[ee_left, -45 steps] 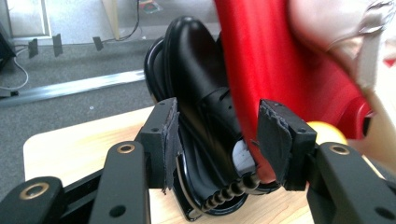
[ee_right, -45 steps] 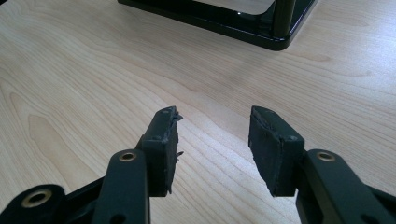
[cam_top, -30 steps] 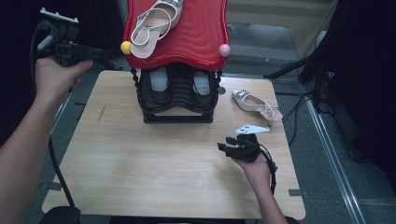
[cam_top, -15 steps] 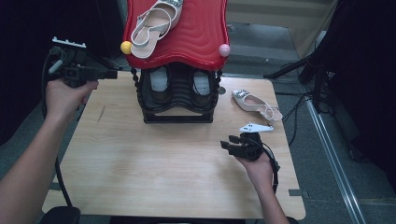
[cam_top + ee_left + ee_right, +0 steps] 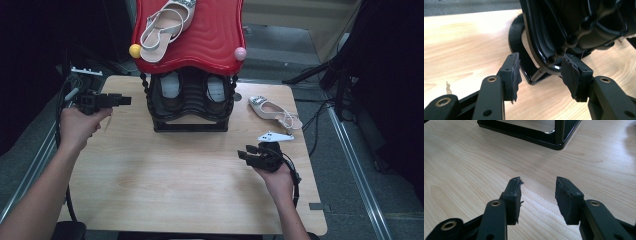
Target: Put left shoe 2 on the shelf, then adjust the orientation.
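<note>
Left gripper [image 5: 125, 100] is up at the table's [image 5: 150, 190] nine o'clock edge, nose pointing straight across toward three o'clock, right at the black shoe rack [image 5: 190, 107]; jaws parted, nothing between them. From the left gripper view the rack's beaded black post [image 5: 564, 48] and the corner of its base frame [image 5: 534, 75] sit dead ahead, just beyond the fingertips [image 5: 515, 72]; close, but I can't call it touching. The rack itself stands at the table's twelve o'clock, red wavy top shelf [image 5: 210, 35] overhanging, one silver sandal [image 5: 162, 27] lying on it, a pair of shoes [image 5: 190, 87] tucked on the lower tier.

Right gripper [image 5: 252, 155] is down around four o'clock on the table, low over the bare wood, jaws spread and empty too; its own view shows the rack's base corner [image 5: 556, 143] well ahead at twelve o'clock, open tabletop between. The loose sandal [image 5: 275, 111] lies at about one o'clock from that gripper, long axis running from ten o'clock at the toe to four o'clock at the straps; it sits near the table's three o'clock edge, apart from the rack.

So, my read: the left hand is the nearer one to the rack and looks set to steady or grab that post; the right hand is much the nearer to the loose sandal, and would need to swing its nose round toward one o'clock to meet it across the narrow width.
</note>
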Motion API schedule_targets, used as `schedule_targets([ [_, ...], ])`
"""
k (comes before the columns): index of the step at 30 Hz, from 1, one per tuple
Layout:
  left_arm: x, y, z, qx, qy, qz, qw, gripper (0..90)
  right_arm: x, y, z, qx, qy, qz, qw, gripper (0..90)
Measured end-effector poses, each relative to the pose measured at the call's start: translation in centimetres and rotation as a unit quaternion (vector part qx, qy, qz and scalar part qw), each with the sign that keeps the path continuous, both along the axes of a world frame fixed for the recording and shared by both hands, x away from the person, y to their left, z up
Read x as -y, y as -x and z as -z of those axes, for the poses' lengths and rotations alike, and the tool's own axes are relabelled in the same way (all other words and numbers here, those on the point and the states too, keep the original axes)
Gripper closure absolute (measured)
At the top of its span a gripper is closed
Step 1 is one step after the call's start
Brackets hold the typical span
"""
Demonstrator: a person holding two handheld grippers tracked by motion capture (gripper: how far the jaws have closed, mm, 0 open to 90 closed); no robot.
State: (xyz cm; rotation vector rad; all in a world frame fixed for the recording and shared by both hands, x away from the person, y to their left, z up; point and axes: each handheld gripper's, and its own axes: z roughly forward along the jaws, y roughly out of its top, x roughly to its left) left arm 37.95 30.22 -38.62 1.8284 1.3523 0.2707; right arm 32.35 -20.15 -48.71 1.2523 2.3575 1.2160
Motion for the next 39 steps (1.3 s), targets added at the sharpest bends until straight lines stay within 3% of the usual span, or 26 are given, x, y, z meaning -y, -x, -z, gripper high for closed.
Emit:
schedule_targets([
  [10,1.1,0.6,3.6,-0.024,0.011,0.006,0.9996,49.8,0.5,-0.3,0.1,0.000,0.002,0.008,1.0000,59.7],
  [14,1.6,1.0,4.9,-0.027,-0.001,0.012,0.9996,49.7,0.7,-0.4,0.2,-0.003,0.005,0.008,0.9999,61.0],
  [21,2.2,2.8,7.4,-0.025,-0.001,0.020,0.9995,49.4,1.1,-0.7,0.3,-0.014,0.002,0.017,0.9998,72.5],
  [23,2.4,3.2,7.7,-0.033,-0.004,0.024,0.9991,49.2,1.1,-0.7,0.3,-0.015,0.000,0.017,0.9997,75.2],
  [29,2.6,4.1,7.8,-0.023,0.001,0.024,0.9994,48.7,1.4,-1.0,0.1,-0.011,0.001,0.020,0.9997,88.9],
  [39,3.0,4.6,8.9,-0.031,-0.001,0.037,0.9988,48.3,2.2,-1.6,0.0,-0.016,0.002,0.033,0.9993,90.0],
])
